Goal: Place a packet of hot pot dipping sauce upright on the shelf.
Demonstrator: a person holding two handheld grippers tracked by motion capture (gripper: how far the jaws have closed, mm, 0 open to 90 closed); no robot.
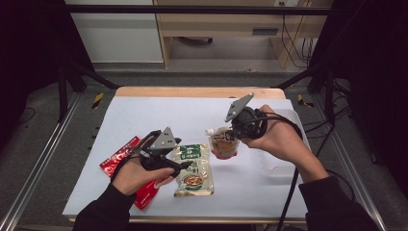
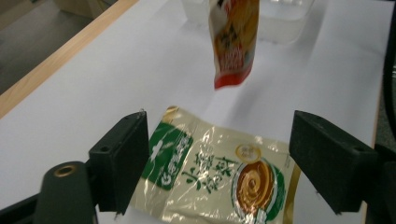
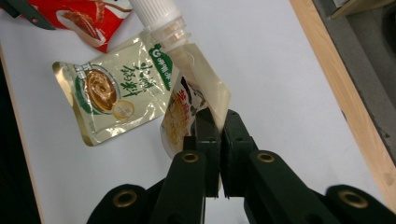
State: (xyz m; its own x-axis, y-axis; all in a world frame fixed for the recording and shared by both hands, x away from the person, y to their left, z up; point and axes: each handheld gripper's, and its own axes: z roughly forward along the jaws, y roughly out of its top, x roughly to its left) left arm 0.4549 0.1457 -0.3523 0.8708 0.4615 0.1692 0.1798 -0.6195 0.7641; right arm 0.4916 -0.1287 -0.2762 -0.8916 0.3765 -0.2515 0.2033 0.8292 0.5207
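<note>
A spouted pouch (image 1: pixel 224 142) with a white screw cap (image 3: pixel 154 10) hangs above the table, and my right gripper (image 3: pixel 216 122) is shut on its upper edge. The left gripper view shows its red bottom (image 2: pixel 233 42) hanging in the air. A flat gold and green sauce packet (image 1: pixel 193 169) lies on the white table cover, just in front of my left gripper (image 1: pixel 179 166). In the left gripper view the packet (image 2: pixel 215 175) lies between and beyond the wide-apart jaws, which hold nothing.
A red snack packet (image 1: pixel 120 159) lies under my left hand near the table's left side. A clear plastic box (image 2: pixel 285 18) stands to the right, behind the hanging pouch. The wooden table edge (image 1: pixel 192 91) runs along the back.
</note>
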